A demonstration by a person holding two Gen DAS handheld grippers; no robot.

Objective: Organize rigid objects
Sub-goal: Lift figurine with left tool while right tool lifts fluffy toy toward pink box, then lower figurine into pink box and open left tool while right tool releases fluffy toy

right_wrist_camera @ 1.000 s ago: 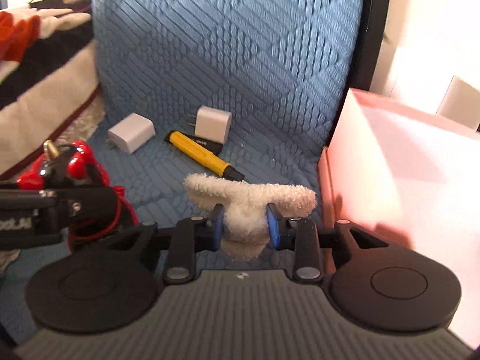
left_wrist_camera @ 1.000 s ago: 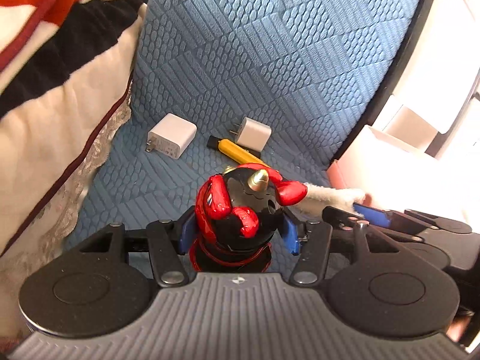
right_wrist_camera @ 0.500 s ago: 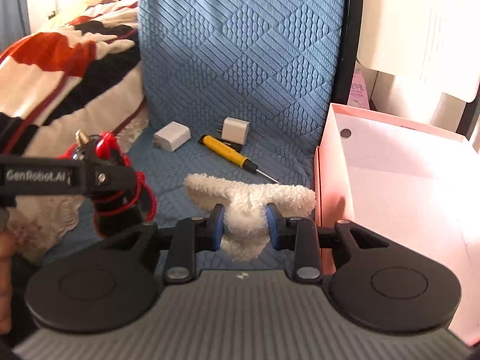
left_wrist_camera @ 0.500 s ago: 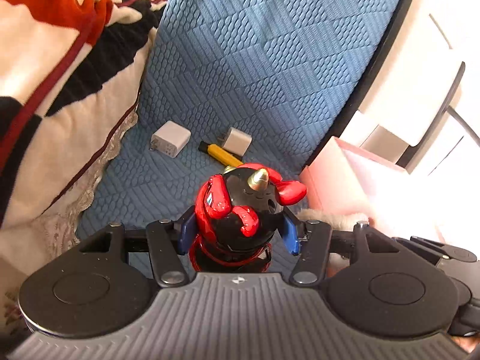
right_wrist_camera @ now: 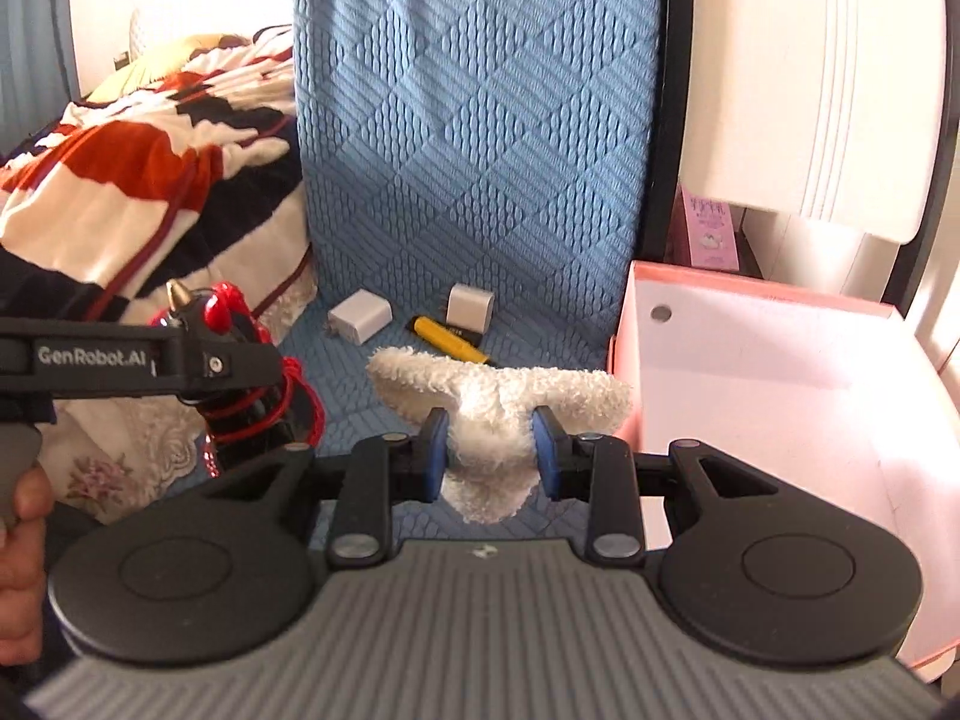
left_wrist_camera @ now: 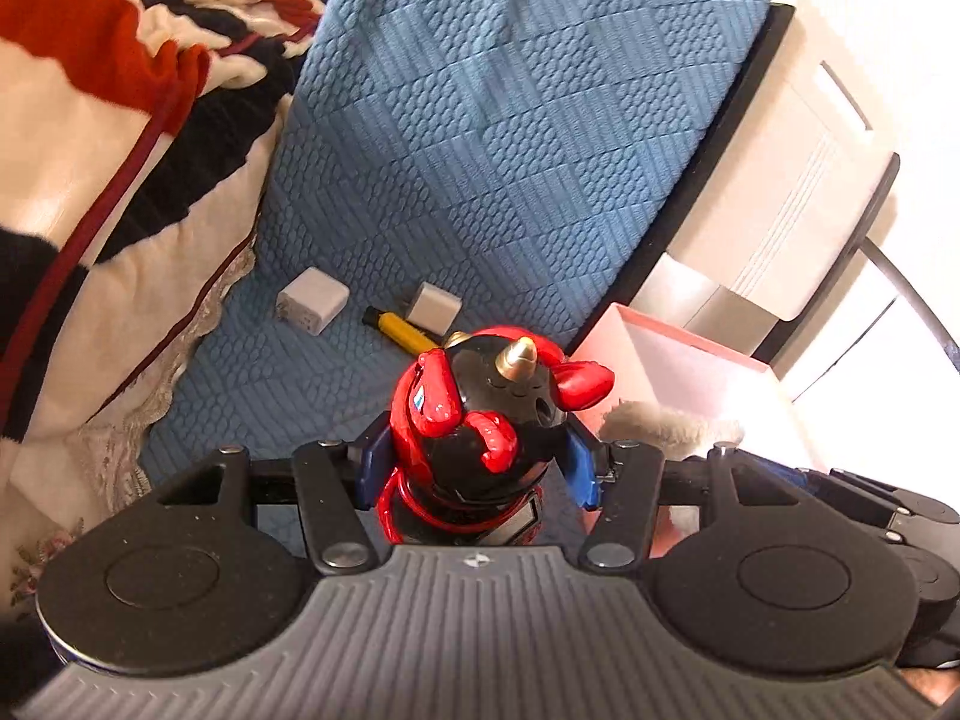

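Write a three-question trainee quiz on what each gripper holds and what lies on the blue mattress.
1. True or false: the left gripper is empty.
2. What do the right gripper's jaws clamp?
3. How many white chargers lie on the blue mattress: A one, B two, C three?

Key:
1. False: it grips the red and black toy figure.
2. A fluffy white plush piece.
3. B: one charger and another, flanking the yellow screwdriver.

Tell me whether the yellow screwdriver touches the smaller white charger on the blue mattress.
Cannot tell: in the right wrist view the yellow screwdriver lies against the smaller white charger, contact unclear.
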